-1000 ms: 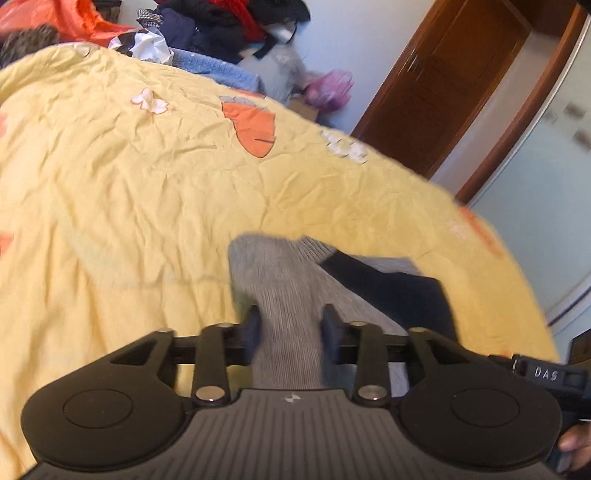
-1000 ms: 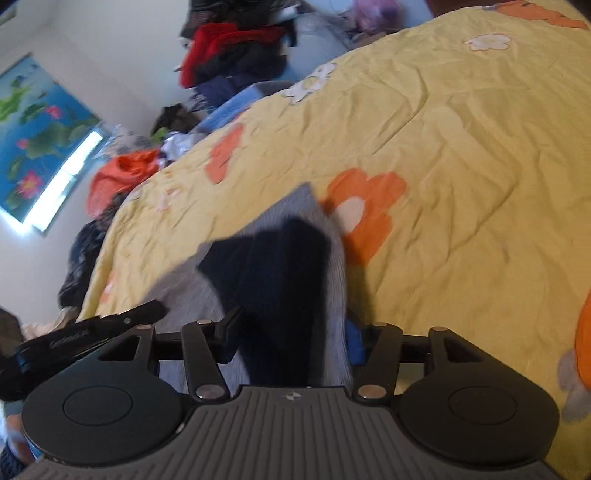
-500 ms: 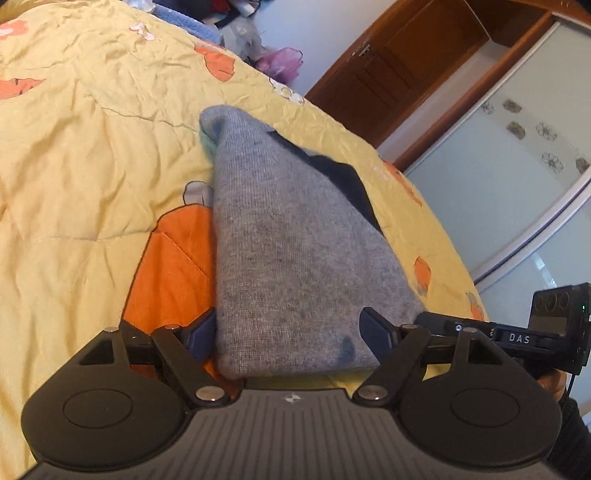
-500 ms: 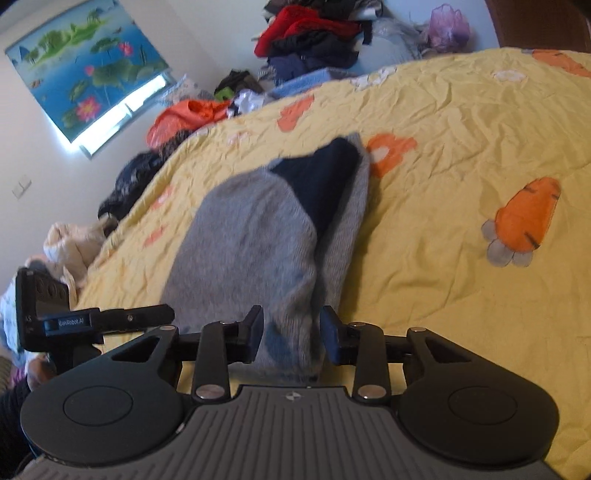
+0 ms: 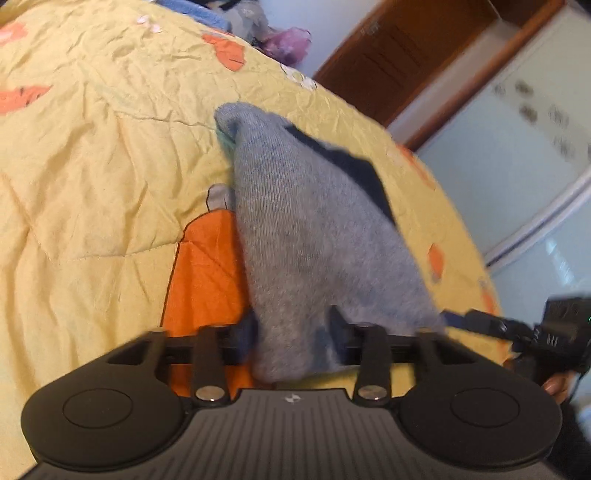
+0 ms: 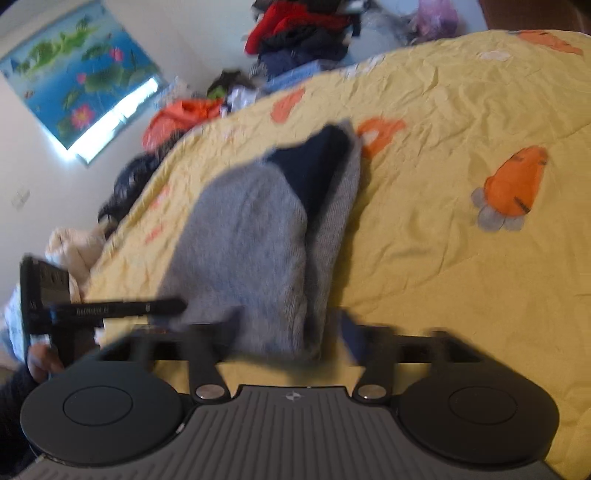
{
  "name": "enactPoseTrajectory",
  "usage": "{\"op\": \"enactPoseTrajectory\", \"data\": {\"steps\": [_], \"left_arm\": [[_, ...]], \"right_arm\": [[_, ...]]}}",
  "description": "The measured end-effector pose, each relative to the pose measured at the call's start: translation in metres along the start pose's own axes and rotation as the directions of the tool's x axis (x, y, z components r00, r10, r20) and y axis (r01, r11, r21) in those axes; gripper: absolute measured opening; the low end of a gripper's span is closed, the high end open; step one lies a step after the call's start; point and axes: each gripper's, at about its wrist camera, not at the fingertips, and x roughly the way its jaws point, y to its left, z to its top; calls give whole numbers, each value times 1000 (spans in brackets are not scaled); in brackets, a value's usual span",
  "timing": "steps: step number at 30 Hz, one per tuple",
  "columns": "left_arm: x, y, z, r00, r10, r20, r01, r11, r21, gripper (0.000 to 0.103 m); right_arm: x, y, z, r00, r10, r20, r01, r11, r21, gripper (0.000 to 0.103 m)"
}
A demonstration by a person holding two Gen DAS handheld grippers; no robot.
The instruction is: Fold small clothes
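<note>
A grey knit garment (image 5: pixel 303 229) with a navy part (image 5: pixel 351 166) lies folded on the yellow quilt (image 5: pixel 92 184). Its near corner sits between the fingers of my left gripper (image 5: pixel 293 326), whose jaws are closing; blur hides whether the pads press. In the right wrist view the same garment (image 6: pixel 251 236) reaches my right gripper (image 6: pixel 290 328). Those jaws are opening wide, with the garment's near edge loose between them. Each view shows a finger of the other gripper: the right one's finger (image 5: pixel 480 323) and the left one's finger (image 6: pixel 129 308).
The quilt has orange carrot prints (image 6: pixel 513 184). Heaps of clothes (image 6: pixel 303 33) lie beyond the bed's far edge. A wooden door (image 5: pixel 406 55) and pale wardrobe doors (image 5: pixel 517 147) stand past the bed's right side. A person's hand (image 5: pixel 557 384) holds the other gripper.
The garment was pulled over into a fold and now rests on the quilt. My right jaws have spread off its edge. My left fingers have drawn in around the near corner.
</note>
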Motion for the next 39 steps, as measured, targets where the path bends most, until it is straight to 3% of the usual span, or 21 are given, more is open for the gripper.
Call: {"op": "enactPoseTrajectory", "data": {"steps": [2, 4, 6, 7, 8, 9, 10, 11, 12, 14, 20, 25, 28, 30, 31, 33, 35, 37, 39], "left_arm": [[-3, 6, 1, 997, -5, 80, 11, 998, -69, 88], [6, 7, 3, 997, -17, 69, 25, 994, -106, 88], [15, 7, 0, 997, -49, 55, 56, 989, -138, 87], [18, 5, -2, 997, -59, 57, 66, 989, -134, 87], [20, 2, -4, 996, -63, 60, 70, 990, -124, 80], [24, 0, -6, 996, -80, 42, 85, 989, -121, 57], [29, -2, -8, 997, -81, 18, 82, 989, -119, 49], [31, -5, -10, 999, -48, 13, 49, 993, -104, 27], [32, -6, -10, 1000, -26, 7, 26, 996, -86, 19], [27, -3, -10, 1000, -28, 10, 29, 995, -100, 15], [-18, -19, -16, 999, -34, 26, 33, 999, 27, 12], [-40, -20, -55, 998, 8, -69, -2, 996, 89, 12], [-45, -14, -71, 995, 44, -93, -32, 992, 125, 19], [-54, -8, -62, 996, 37, -76, -30, 995, 91, 38], [-60, -6, -53, 998, 30, -53, -26, 997, 72, 46], [-71, -4, -34, 999, 8, 43, -11, 998, 62, 87], [-68, -1, -11, 991, 6, 136, -16, 998, 69, 92], [-45, 4, 15, 990, 36, 137, -40, 999, 25, 92], [-12, 11, 34, 994, 19, 106, -16, 1000, -25, 91]], "right_arm": [[4, -9, 10, 1000, 10, 13, -10, 998, 54, 93], [19, -18, 15, 1000, -5, -10, 6, 994, 109, 92], [38, -22, 12, 996, 1, -88, 10, 991, 130, 84], [43, -18, 7, 997, 13, -78, -4, 994, 110, 82], [47, -13, 4, 995, 32, -99, -22, 995, 102, 83], [51, -9, 2, 992, 60, -114, -49, 994, 99, 79], [56, -5, 0, 988, 82, -134, -68, 992, 104, 75], [61, -1, -3, 986, 82, -142, -68, 993, 99, 63], [64, 3, -4, 986, 68, -150, -56, 995, 87, 50], [70, 5, -6, 980, 59, -189, -43, 995, 86, 26], [41, 23, -12, 967, 165, -196, -157, 986, 56, 24], [22, 41, -46, 939, 178, -293, -190, 982, -13, 25], [16, 36, -59, 943, 126, -307, -135, 991, -8, 34], [8, 27, -52, 953, 117, -278, -113, 993, 29, 59], [2, 21, -44, 962, 135, -238, -124, 990, 61, 64], [-6, 5, -21, 975, 178, -136, -158, 977, 141, 78], [-1, -12, 3, 983, 174, -57, -159, 966, 203, 80], [18, -26, 26, 994, 110, -23, -101, 965, 240, 80], [45, -33, 43, 996, 83, -33, -73, 966, 246, 79]]}}
